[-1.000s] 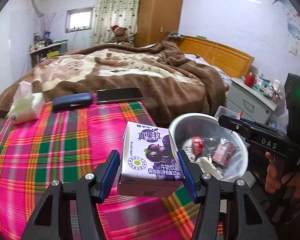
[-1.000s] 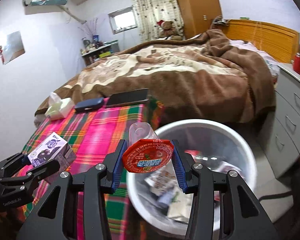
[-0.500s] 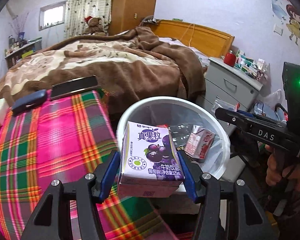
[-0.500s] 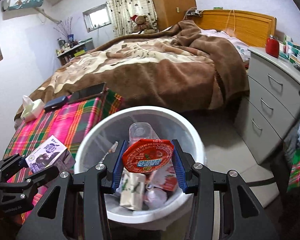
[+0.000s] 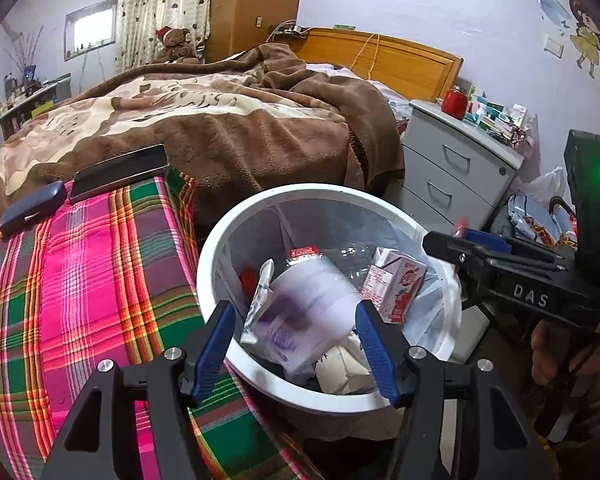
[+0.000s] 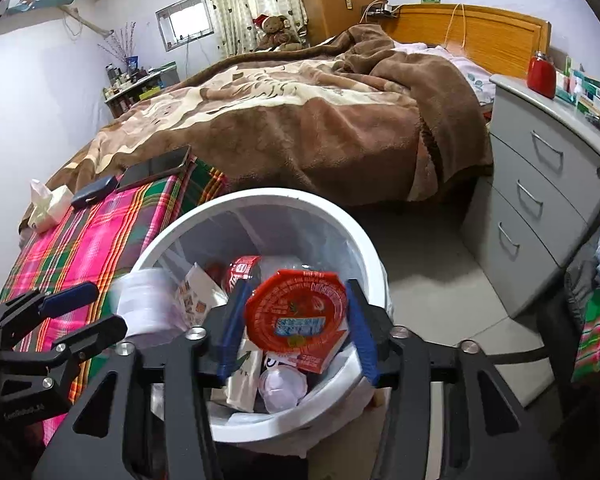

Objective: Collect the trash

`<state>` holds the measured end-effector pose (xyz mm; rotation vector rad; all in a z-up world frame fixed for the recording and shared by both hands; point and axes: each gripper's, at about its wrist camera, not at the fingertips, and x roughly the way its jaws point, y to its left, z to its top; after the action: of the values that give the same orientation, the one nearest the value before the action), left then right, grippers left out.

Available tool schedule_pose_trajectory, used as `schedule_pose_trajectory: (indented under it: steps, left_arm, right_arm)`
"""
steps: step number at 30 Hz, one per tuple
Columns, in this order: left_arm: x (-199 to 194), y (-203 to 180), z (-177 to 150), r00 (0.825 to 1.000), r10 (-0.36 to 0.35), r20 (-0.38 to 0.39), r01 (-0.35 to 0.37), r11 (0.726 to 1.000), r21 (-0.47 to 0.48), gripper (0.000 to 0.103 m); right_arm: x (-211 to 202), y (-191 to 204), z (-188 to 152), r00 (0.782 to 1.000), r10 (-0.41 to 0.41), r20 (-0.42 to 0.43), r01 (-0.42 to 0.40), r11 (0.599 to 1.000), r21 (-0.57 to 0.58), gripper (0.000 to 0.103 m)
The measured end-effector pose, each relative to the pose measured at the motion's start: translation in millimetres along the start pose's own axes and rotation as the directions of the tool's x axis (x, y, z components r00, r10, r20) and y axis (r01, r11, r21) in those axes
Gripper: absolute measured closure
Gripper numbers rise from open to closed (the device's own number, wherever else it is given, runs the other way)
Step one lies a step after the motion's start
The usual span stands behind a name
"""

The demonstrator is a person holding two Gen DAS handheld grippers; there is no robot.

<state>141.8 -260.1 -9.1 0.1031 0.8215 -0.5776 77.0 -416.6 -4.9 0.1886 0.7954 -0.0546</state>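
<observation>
A white trash bin (image 5: 236, 232) with a clear liner stands beside the plaid-covered table and holds several cartons and wrappers. My left gripper (image 5: 296, 350) is open above the bin, and the purple grape milk carton (image 5: 306, 314) is blurred, dropping between its fingers; it shows as a white blur in the right wrist view (image 6: 148, 304). My right gripper (image 6: 296, 338) hangs over the bin (image 6: 364, 248), and the red-lidded cup (image 6: 296, 316) sits between its fingers; whether the pads still touch it is unclear.
A plaid cloth (image 5: 80, 280) covers the table on the left, with a phone (image 5: 120, 172), a dark case (image 5: 32, 208) and a tissue pack (image 6: 46, 204). A bed with a brown blanket (image 5: 220, 120) lies behind. A grey drawer cabinet (image 6: 540, 184) stands to the right.
Both grippers moved further over the bin. My left gripper opened and let the grape milk carton go; it is falling. My right gripper's fingers stand wider around the red-lidded cup.
</observation>
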Motion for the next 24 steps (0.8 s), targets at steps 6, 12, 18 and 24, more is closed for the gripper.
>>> schedule_pose_trajectory:
  steps: [6,12,18,24]
  left_arm:
    - [-4,5,1,1.000,0.006,0.008,-0.006,1.000,-0.014,0.039]
    - [-13,9,-2,1.000,0.007,0.022,-0.006,1.000,-0.031,0.038]
    - [-31,13,-11,0.998,0.042,0.041,-0.040,0.999,-0.031,0.038]
    - [-57,16,-26,0.992,0.100,0.075,-0.097,0.994,-0.041,0.038]
  right_arm:
    - [-2,2,-1,1.000,-0.002,0.007,0.002,1.000,0.004,0.042]
    - [-9,8,-4,1.000,-0.001,0.022,0.000,1.000,0.015,0.042]
    - [-22,17,-11,0.998,-0.038,0.058,0.037,0.999,0.019,0.042]
    - [-42,34,-23,0.994,-0.042,0.105,0.040,0.999,0.024,0.042]
